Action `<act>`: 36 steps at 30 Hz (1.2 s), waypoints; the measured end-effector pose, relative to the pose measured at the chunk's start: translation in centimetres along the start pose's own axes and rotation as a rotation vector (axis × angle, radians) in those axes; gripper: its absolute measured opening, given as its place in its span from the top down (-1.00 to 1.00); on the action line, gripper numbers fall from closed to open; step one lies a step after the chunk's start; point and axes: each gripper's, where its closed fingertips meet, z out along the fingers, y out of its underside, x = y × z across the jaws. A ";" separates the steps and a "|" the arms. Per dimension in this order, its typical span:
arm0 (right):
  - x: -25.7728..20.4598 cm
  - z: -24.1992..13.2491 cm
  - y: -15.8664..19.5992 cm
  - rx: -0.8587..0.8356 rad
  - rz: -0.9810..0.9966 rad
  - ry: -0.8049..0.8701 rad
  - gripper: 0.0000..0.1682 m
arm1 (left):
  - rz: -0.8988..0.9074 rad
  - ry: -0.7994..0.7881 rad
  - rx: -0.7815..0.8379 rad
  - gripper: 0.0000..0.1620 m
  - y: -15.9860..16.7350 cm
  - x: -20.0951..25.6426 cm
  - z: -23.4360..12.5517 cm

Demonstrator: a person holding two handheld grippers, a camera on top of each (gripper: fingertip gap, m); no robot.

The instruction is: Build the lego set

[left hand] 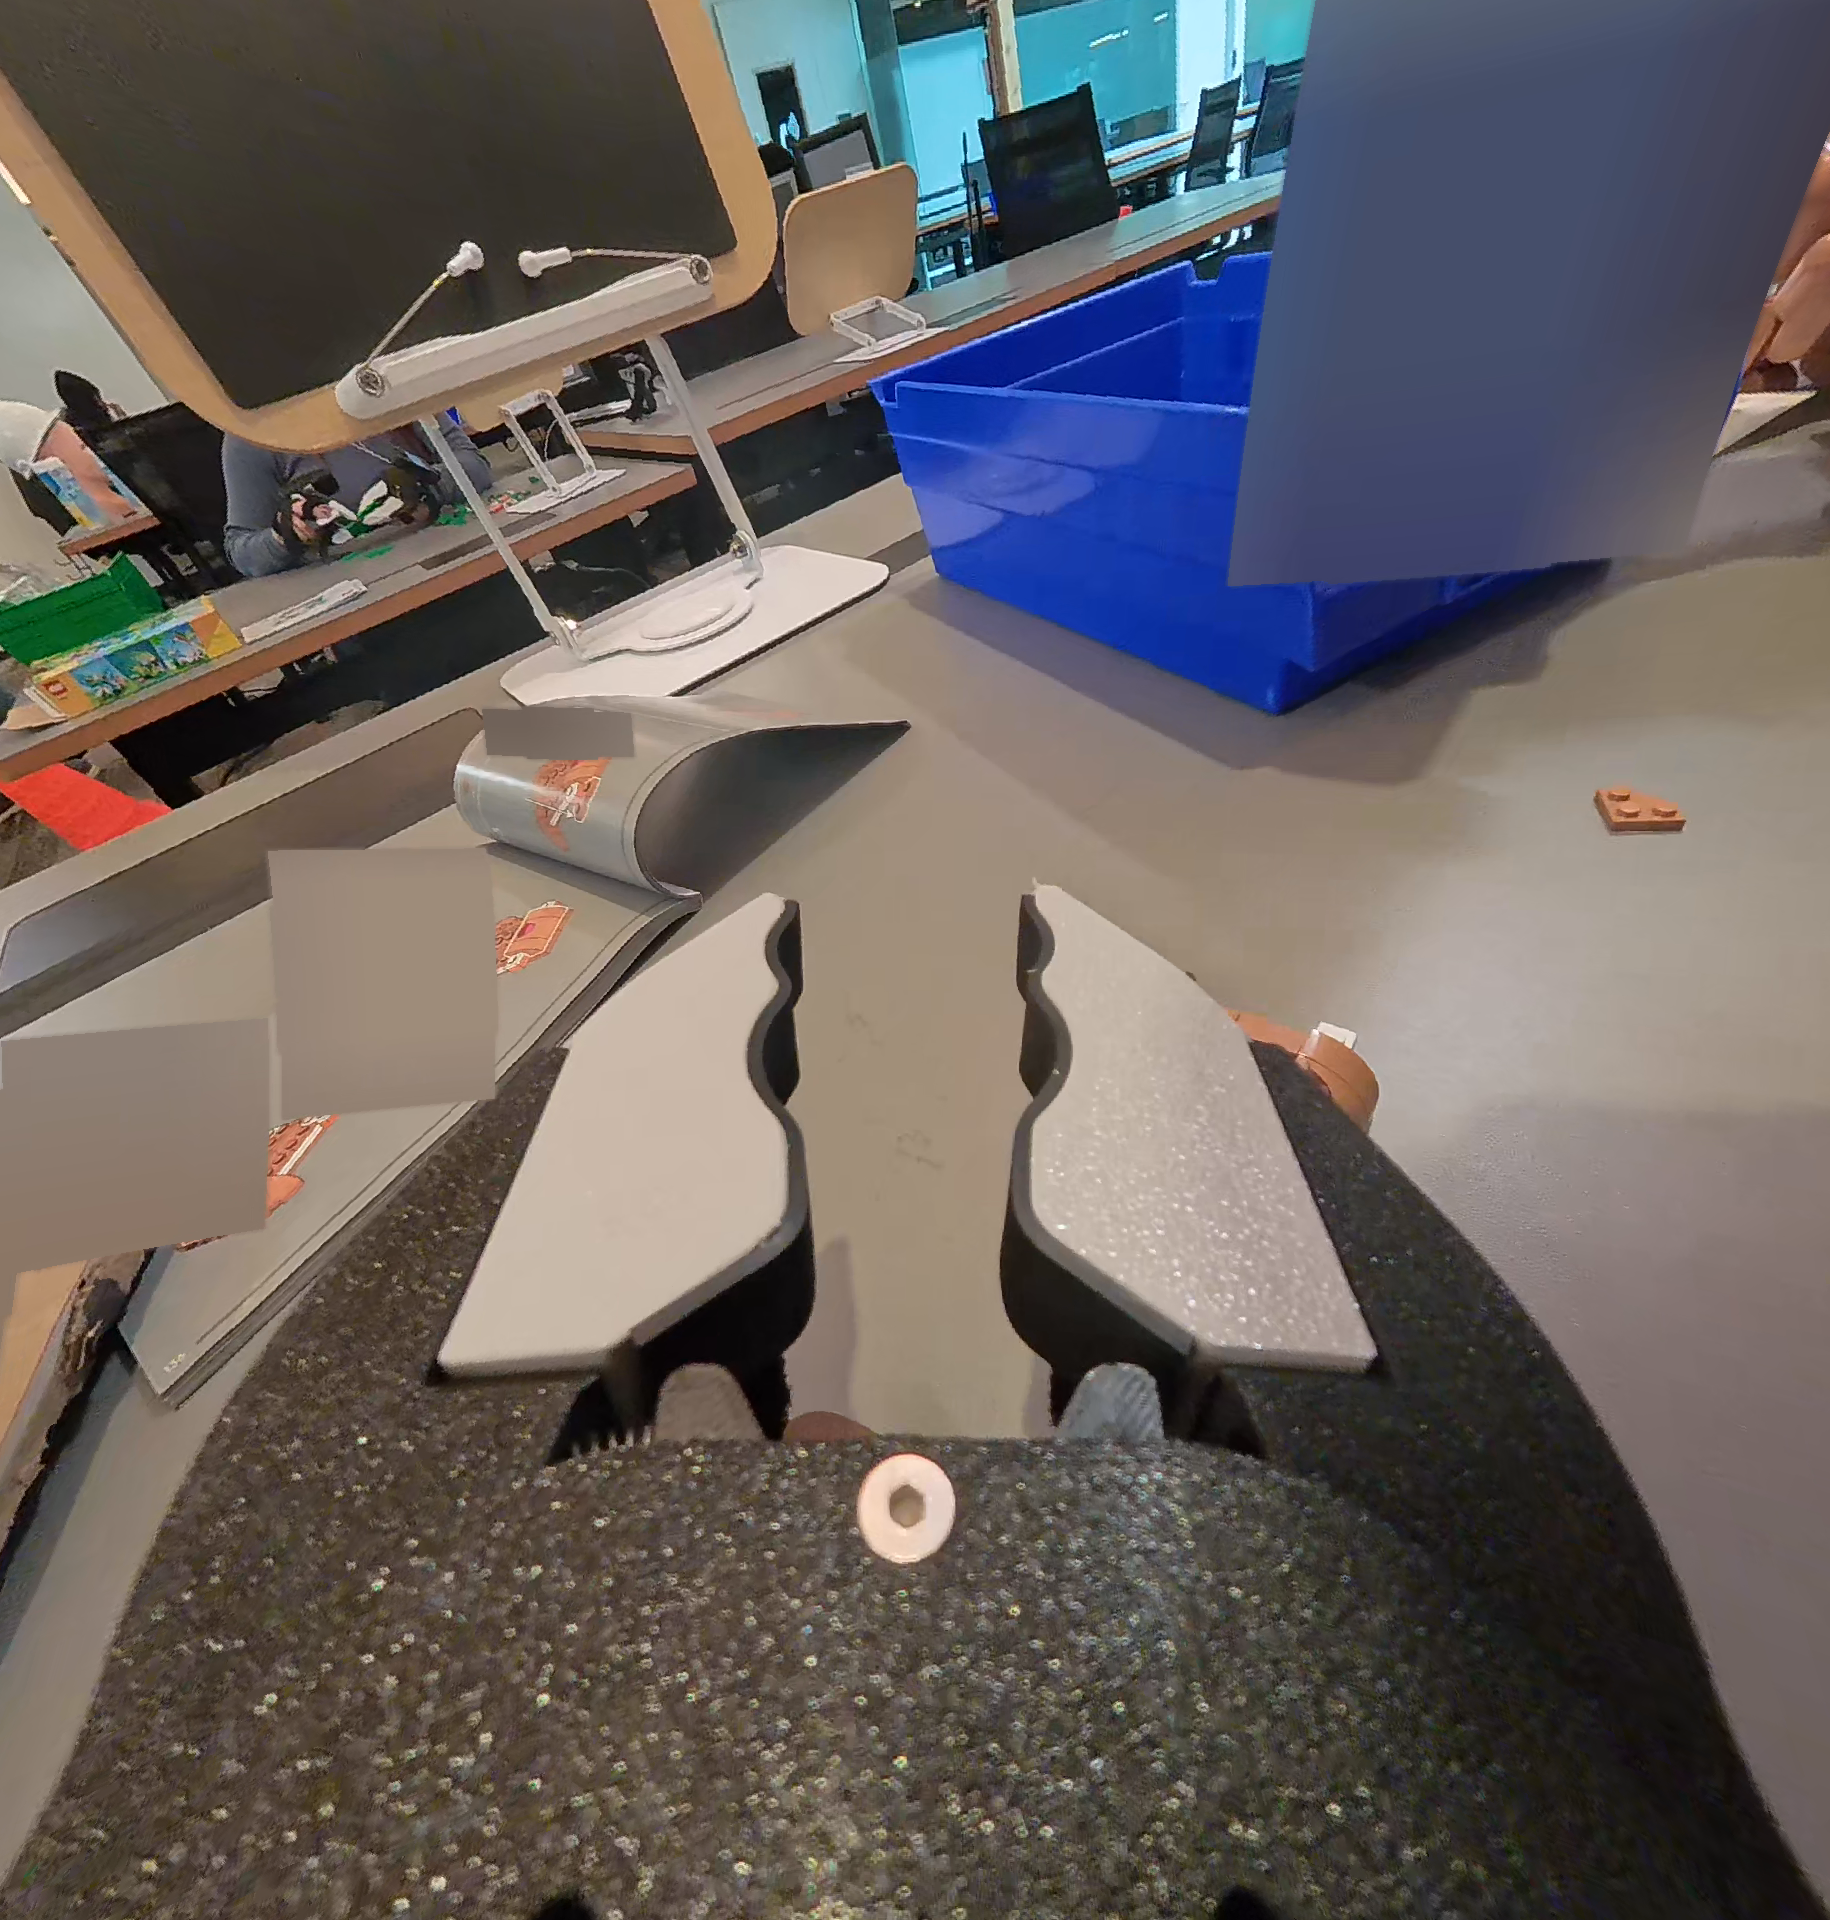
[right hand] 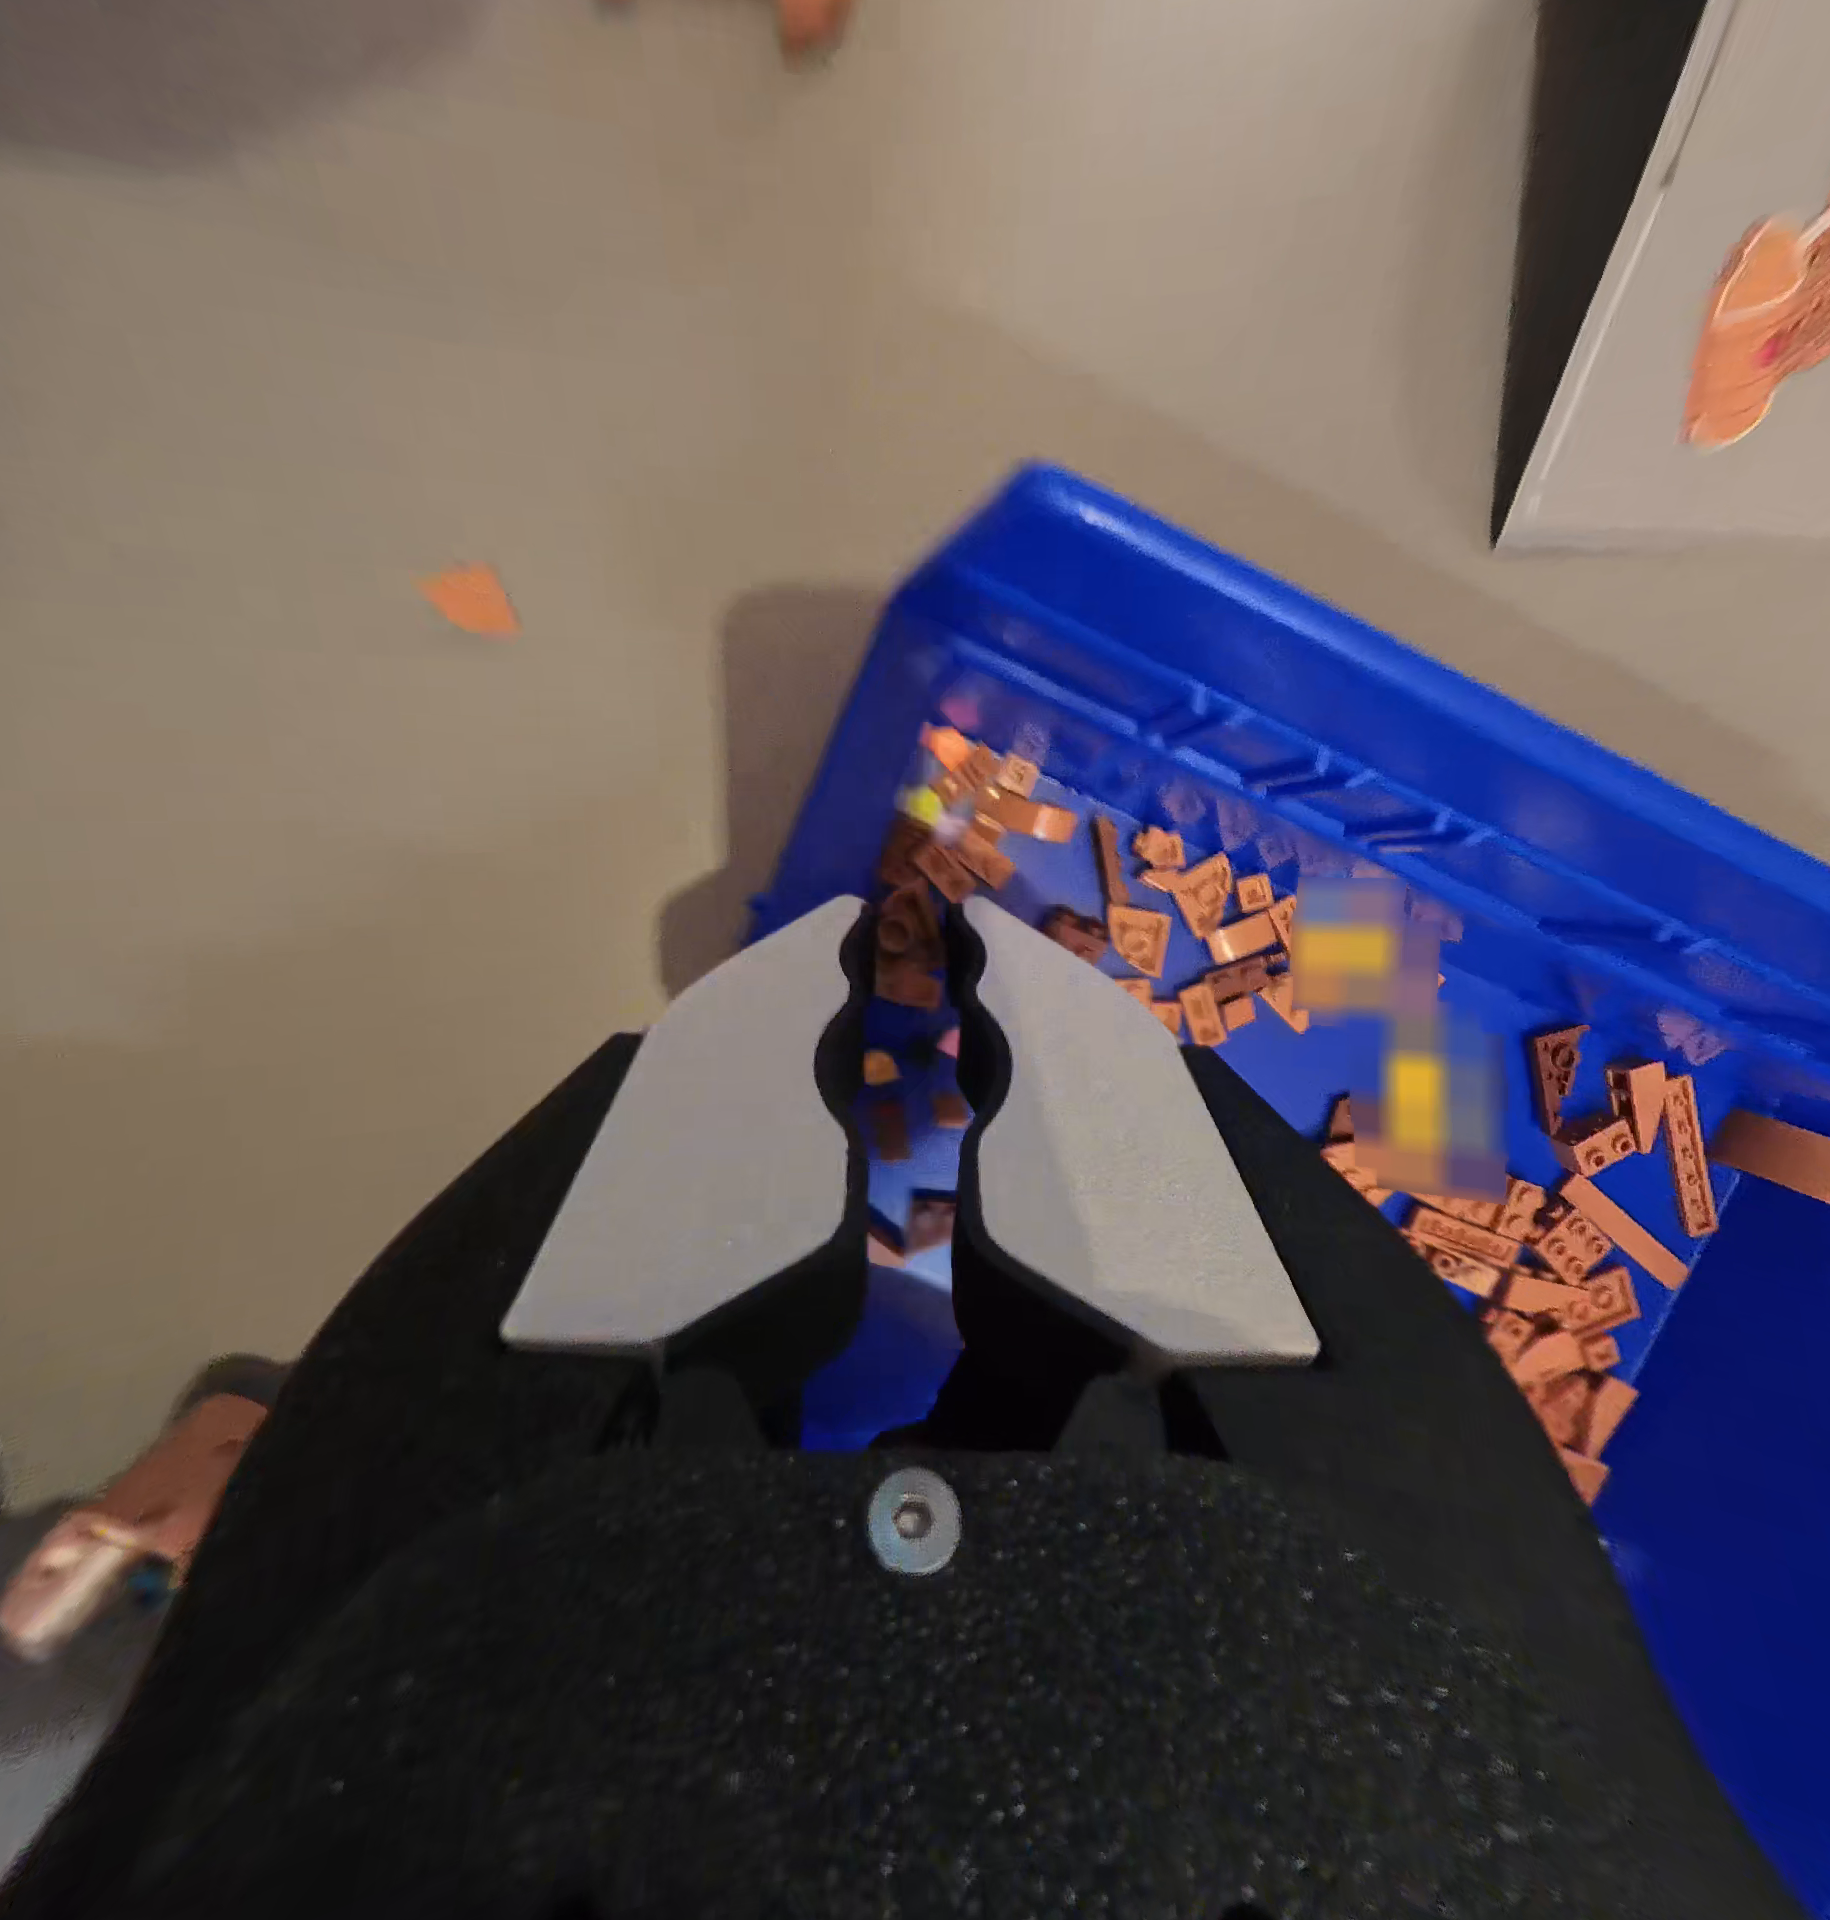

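My left gripper (left hand: 911, 914) is open and empty, low over the grey table (left hand: 1306, 1351). A brown piece (left hand: 1326, 1060) lies just right of its right finger, partly hidden. A small brown wedge plate (left hand: 1638, 810) lies farther right on the table, and shows again in the right wrist view (right hand: 469, 603). My right gripper (right hand: 911, 914) hovers over the blue bin (right hand: 1306, 675) of several loose brown bricks (right hand: 1202, 935). Its jaws are nearly together, and a small dark brown piece (right hand: 906, 930) seems pinched at the tips. The view is blurred.
An open instruction booklet (left hand: 630, 821) lies left of my left gripper. A tablet on a white stand (left hand: 682, 613) stands behind it. The blue bin (left hand: 1098, 499) sits at the back right. A brown built part (right hand: 111, 1527) lies at the lower left of the right wrist view. My right fingertips sit around 25 centimeters from my left ones.
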 end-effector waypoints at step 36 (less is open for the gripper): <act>10.1 3.3 4.9 -0.160 0.317 0.150 0.76 | 0.024 -0.015 -0.014 0.51 0.2 -0.1 -0.1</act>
